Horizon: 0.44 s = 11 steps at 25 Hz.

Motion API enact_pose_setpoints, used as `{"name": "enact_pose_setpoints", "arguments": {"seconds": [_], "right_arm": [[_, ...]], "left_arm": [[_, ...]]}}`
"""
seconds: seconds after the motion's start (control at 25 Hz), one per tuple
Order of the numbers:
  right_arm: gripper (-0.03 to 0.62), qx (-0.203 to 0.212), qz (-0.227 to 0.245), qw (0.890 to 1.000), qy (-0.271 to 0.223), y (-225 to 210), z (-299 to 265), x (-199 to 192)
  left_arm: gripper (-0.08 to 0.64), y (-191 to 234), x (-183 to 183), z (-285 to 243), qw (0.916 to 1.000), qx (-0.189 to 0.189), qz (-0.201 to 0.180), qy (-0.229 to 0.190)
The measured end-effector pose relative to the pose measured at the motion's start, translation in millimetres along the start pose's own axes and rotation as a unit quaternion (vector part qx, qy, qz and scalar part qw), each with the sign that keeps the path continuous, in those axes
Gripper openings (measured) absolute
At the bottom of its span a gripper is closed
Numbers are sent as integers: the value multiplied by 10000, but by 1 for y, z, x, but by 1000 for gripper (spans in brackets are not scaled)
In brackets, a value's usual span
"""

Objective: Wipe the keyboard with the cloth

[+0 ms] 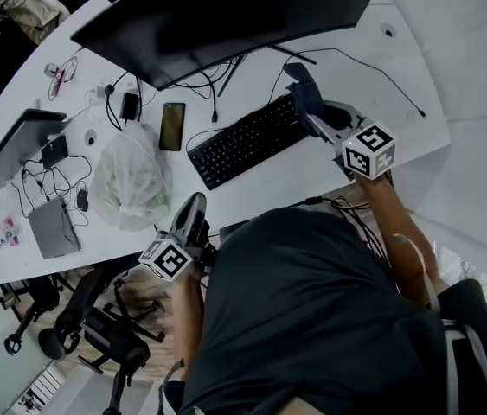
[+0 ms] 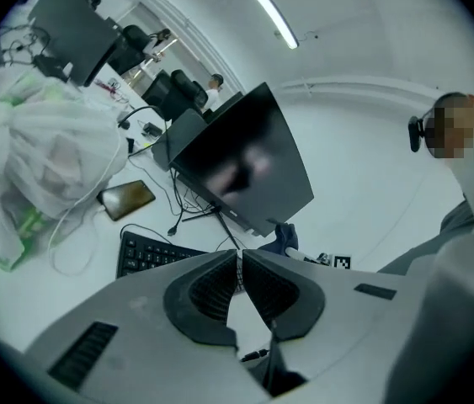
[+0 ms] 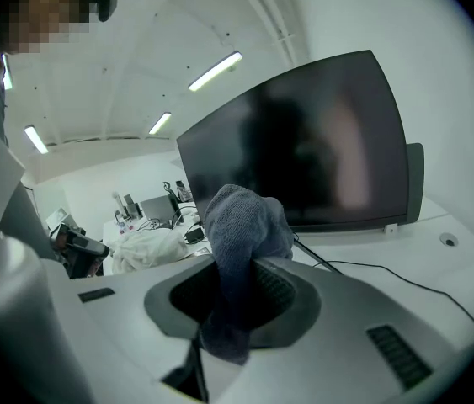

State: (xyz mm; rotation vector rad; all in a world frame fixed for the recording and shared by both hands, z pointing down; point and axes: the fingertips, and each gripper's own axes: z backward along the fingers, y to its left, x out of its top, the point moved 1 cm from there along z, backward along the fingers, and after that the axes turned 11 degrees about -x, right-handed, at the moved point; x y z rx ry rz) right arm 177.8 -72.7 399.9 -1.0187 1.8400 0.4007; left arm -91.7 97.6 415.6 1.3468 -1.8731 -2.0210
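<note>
Hanging off the near edge of the white desk (image 1: 312, 178), your left gripper (image 1: 195, 201) has its jaws pressed together with nothing between them. Further out, your right gripper (image 1: 310, 104) is clamped on a dark blue terry cloth (image 3: 241, 221), which bulges up past the jaw tips. It sits at the right end of the black keyboard (image 1: 250, 142); whether the cloth touches the keys you cannot tell. Left of the keyboard lie a dark phone (image 1: 172, 126) and a crumpled white plastic bag (image 1: 131, 176). Beyond stands the dark curved monitor (image 1: 226, 11).
</note>
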Motion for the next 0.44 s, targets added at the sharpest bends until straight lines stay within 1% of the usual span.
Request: {"name": "enact_pose_setpoints", "arguments": {"seconds": [0.08,0.16,0.2,0.24,0.36,0.44], "right_arm": [[87,-25,21,10000,4,14,3,2],[87,-68,12,10000,8,27,7,3],[87,-109,1,9999,24,34,9,2],[87,-163,-27,9999,47,41,11,0],[87,-322,-174,9993,103,73,19,-9],[88,-396,-271,9988,117,98,23,-14]], "left_arm": [[8,14,-6,6,9985,-99,534,-120],[8,29,-13,12,9935,-134,1105,-226],[8,35,-16,16,9914,-126,1280,-225],[8,40,-17,20,9907,-115,1341,-176],[9,52,-12,39,9912,-126,1317,38],[9,62,-8,54,9903,-102,1379,160]]}}
